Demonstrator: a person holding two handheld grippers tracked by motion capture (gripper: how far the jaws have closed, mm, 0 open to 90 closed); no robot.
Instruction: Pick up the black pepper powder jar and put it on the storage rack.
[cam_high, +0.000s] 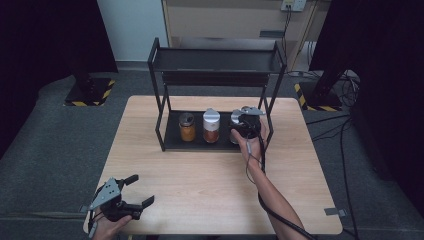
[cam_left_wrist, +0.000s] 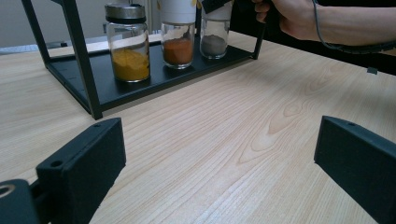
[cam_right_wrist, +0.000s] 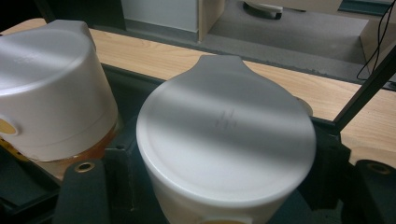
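Right gripper (cam_high: 239, 129), jaws clamped on the white-capped glass jar of grey powder (cam_right_wrist: 226, 140) at the black rack's (cam_high: 172, 142) three o'clock end: lift straight up. Left gripper (cam_high: 142, 192), jaws apart, idle.

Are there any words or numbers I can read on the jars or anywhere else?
No, none can be read.
White lid of the jar between the right gripper's jaws: only a faint embossed mark, not legible.
Yellow spice jar, orange spice jar: no labels visible.
Yellow-black hazard stripes on the floor: a pattern, no text.
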